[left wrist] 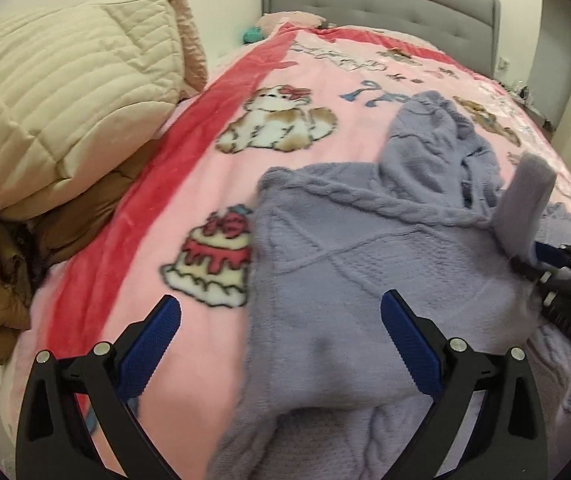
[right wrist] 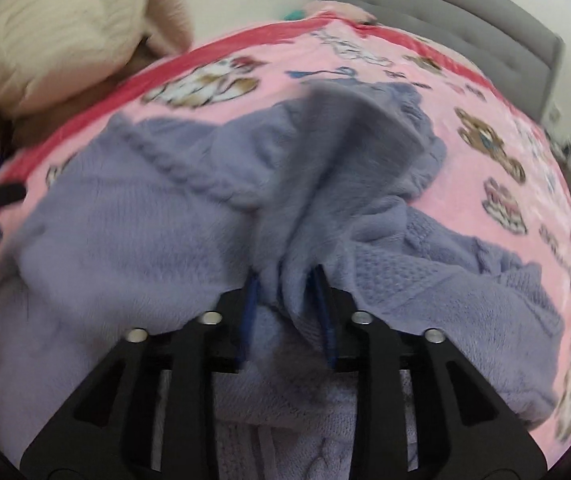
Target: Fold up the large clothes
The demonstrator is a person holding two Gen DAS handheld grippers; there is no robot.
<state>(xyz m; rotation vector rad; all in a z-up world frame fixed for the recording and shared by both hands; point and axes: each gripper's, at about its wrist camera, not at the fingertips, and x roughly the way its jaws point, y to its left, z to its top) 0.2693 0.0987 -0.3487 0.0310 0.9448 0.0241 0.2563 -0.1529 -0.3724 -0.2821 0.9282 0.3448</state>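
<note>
Pink blanket (left wrist: 305,60) with printed puppies and cakes covers the bed, and the task's thing, a lilac knitted sweater (left wrist: 345,280), lies spread across its near half.

Nearest the left wrist camera, the left gripper (left wrist: 281,312) hangs over the sweater's left edge with its jaws wide apart and nothing between them. Beside it, at the right edge of that view, the right gripper (right wrist: 285,280) has a bunched fold of the sweater between its blue pads; the cloth stands up from the jaws like a flap. The jaws look close around the fold, but motion blur hides whether the pads press on it, so I cannot tell whether the grip is firm.

Risks, as I judge them:
- The fold may slip out midway if the hold is loose, and the flap would drop crooked across the body.
- The plush knit is thick and heavy, so a pull from one point could drag the whole garment over the smooth blanket instead of folding it, since the left gripper pins nothing down.
- The sleeve part lying rumpled farther up the bed could be trapped under the fold and leave a lump.

Farther off, a cream quilted pillow (left wrist: 65,92) sits on brown bedding at the left, well apart, and a grey headboard (left wrist: 385,0) closes the view.
</note>
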